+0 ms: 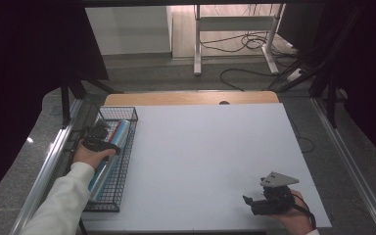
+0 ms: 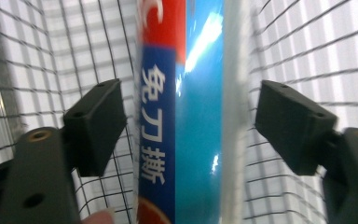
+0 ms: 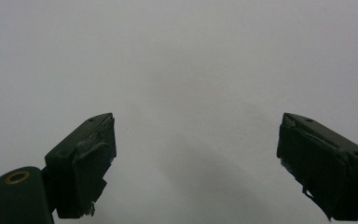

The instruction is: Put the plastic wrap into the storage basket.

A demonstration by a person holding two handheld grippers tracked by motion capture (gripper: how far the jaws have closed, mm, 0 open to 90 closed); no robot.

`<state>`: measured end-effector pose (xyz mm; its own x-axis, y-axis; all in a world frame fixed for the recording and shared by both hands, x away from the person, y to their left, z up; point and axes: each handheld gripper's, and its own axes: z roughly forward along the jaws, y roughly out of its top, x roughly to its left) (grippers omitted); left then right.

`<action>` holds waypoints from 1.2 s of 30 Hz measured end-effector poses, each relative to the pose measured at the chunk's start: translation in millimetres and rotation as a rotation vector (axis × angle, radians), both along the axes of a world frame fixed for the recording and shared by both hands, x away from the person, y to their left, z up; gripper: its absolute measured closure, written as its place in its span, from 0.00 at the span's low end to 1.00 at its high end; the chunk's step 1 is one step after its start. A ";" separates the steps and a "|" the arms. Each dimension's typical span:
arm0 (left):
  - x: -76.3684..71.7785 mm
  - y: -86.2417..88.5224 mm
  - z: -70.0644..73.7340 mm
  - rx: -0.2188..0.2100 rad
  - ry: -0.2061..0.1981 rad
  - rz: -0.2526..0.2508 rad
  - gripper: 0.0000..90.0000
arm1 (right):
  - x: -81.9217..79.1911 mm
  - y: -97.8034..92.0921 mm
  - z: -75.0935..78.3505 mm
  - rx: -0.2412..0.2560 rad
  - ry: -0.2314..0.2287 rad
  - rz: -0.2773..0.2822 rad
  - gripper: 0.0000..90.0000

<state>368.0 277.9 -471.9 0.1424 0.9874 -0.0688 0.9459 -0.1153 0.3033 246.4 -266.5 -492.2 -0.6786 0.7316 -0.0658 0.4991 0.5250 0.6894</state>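
We have the left gripper [image 1: 98, 133] down in the wire basket [image 1: 108, 200] at the left edge of the surface [image 1: 200, 161], and its fingers [image 2: 95, 123] stand wide to either side of the long blue box [image 2: 200, 116] lying there. The box's long axis runs along the basket, away from us, so the fingers straddle it across its narrow width, not yet touching. The right gripper [image 1: 254, 203] rests well apart near the front right corner, its fingers [image 3: 86, 158] also wide and empty; the left is clearly nearer.
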 end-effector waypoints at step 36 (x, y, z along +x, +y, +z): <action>-140.6 -96.5 4.2 -0.236 -0.378 -0.425 0.23 | -0.8 -2.5 2.9 0.013 -0.038 0.013 0.13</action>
<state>227.4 181.4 -467.7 0.5773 0.8032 -0.1468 0.6541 -0.3472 0.6720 245.6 -269.0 -489.2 -0.6852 0.7237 -0.0828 0.4655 0.5224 0.7144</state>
